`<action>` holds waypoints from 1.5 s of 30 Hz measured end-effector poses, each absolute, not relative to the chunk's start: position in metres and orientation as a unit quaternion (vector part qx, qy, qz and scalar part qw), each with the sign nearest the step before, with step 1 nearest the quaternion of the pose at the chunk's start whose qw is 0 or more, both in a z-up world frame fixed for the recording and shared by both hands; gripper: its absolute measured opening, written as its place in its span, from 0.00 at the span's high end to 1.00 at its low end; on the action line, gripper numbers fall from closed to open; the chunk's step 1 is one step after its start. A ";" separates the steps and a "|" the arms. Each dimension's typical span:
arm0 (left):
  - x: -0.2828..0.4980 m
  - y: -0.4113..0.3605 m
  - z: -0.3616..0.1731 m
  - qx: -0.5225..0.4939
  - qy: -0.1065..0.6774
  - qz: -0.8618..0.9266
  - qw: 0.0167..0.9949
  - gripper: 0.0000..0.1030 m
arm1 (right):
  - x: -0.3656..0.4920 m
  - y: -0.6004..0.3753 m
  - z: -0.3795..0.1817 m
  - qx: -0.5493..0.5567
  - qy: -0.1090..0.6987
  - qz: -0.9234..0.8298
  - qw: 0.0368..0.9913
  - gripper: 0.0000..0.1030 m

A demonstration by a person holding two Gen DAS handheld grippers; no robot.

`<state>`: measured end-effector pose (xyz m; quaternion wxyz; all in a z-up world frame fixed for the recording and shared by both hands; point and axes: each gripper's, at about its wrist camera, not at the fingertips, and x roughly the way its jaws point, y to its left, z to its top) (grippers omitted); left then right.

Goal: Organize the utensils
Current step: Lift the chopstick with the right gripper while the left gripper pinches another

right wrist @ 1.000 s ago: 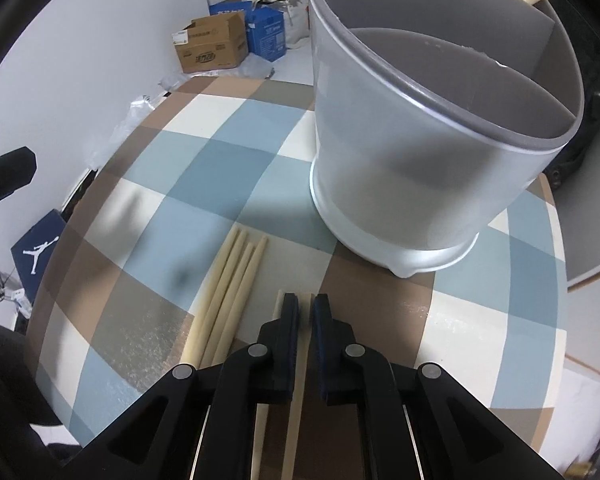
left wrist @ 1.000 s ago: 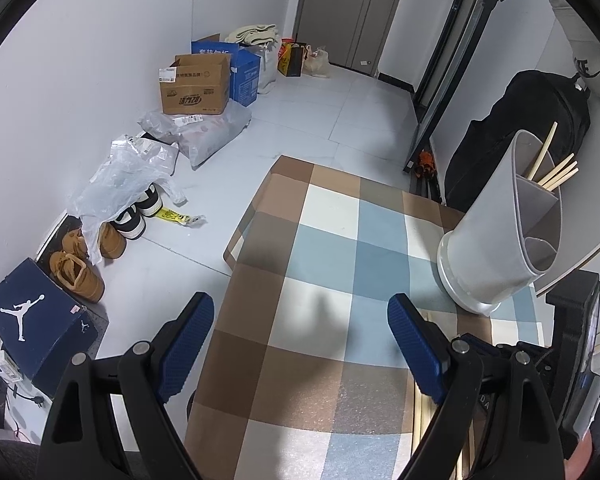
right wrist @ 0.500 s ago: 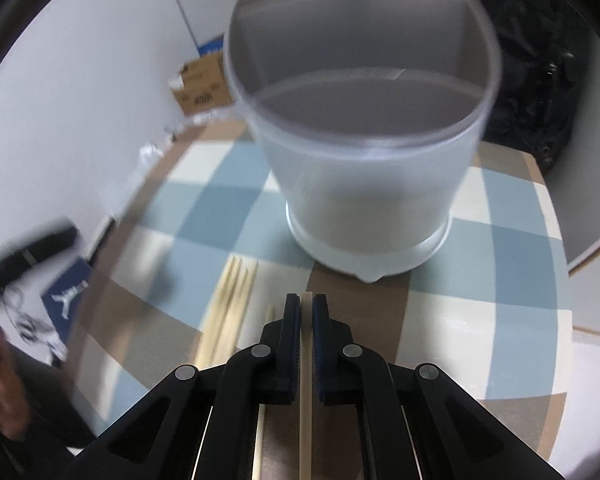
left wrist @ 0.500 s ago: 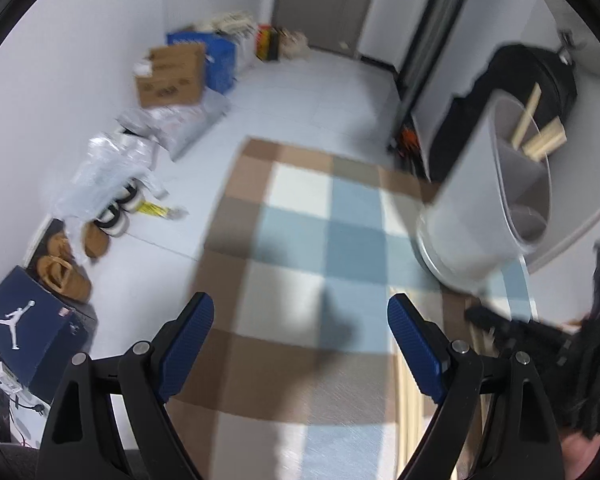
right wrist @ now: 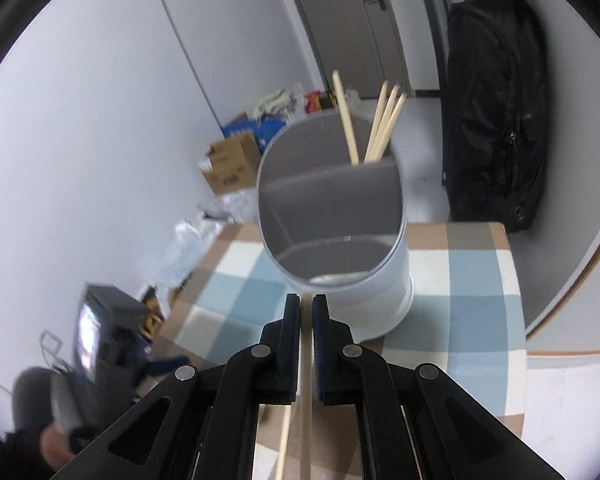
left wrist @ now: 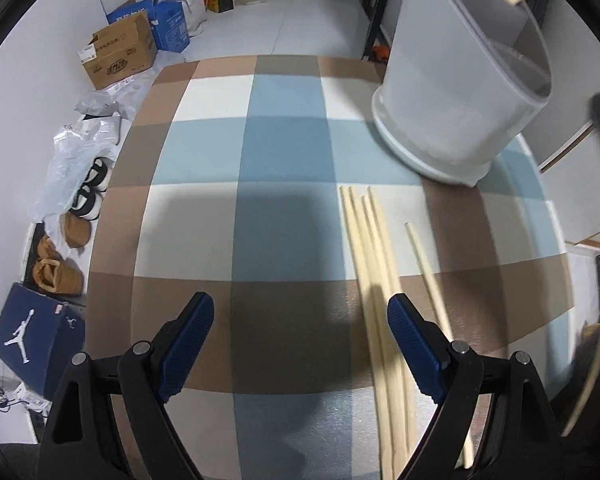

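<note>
Right gripper (right wrist: 306, 316) is clamped on one chopstick (right wrist: 306, 400), which runs between the pads down toward 6 o'clock; a second stick (right wrist: 283, 444) shows just left of it, and whether it is gripped too cannot be told. At 12 o'clock from the tips stands the holder (right wrist: 340, 248) on the checked cloth (right wrist: 476, 280), with four chopsticks (right wrist: 380, 128) upright in its far compartment. Left gripper (left wrist: 300, 340) hangs with jaws wide and nothing between them. Loose chopsticks (left wrist: 370, 264) lie at its 1 o'clock, the holder (left wrist: 452, 92) further off at 2 o'clock.
</note>
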<state>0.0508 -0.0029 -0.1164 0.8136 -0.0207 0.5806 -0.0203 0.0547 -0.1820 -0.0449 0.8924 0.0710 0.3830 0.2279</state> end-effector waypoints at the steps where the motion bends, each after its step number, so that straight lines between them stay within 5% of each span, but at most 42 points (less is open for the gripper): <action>1: 0.051 -0.002 -0.117 -0.019 0.583 -0.015 0.812 0.17 | 0.053 -0.184 -0.043 0.076 0.378 0.230 0.894 0.95; 10: 0.050 0.000 -0.121 -0.029 0.580 0.007 0.814 0.17 | 0.068 -0.217 -0.047 0.164 0.356 0.214 0.895 0.95; 23: 0.061 -0.014 -0.123 0.007 0.586 0.008 0.810 0.17 | 0.061 -0.217 -0.037 0.153 0.319 0.218 0.909 0.95; 29: 0.072 -0.013 -0.123 0.003 0.587 -0.013 0.809 0.38 | 0.054 -0.224 -0.033 0.150 0.320 0.224 0.908 0.95; 35: 0.087 -0.013 -0.124 0.001 0.583 -0.014 0.812 0.45 | 0.046 -0.235 -0.029 0.149 0.316 0.229 0.909 0.95; 38: 0.088 -0.016 -0.123 0.002 0.576 -0.019 0.817 0.61 | 0.041 -0.240 -0.026 0.143 0.313 0.228 0.911 0.95; 42: 0.092 -0.016 -0.122 -0.012 0.573 -0.024 0.819 0.98 | 0.037 -0.245 -0.025 0.144 0.313 0.228 0.911 0.95; 45: 0.093 -0.013 -0.121 -0.034 0.570 -0.027 0.821 0.98 | 0.037 -0.247 -0.027 0.146 0.318 0.226 0.909 0.95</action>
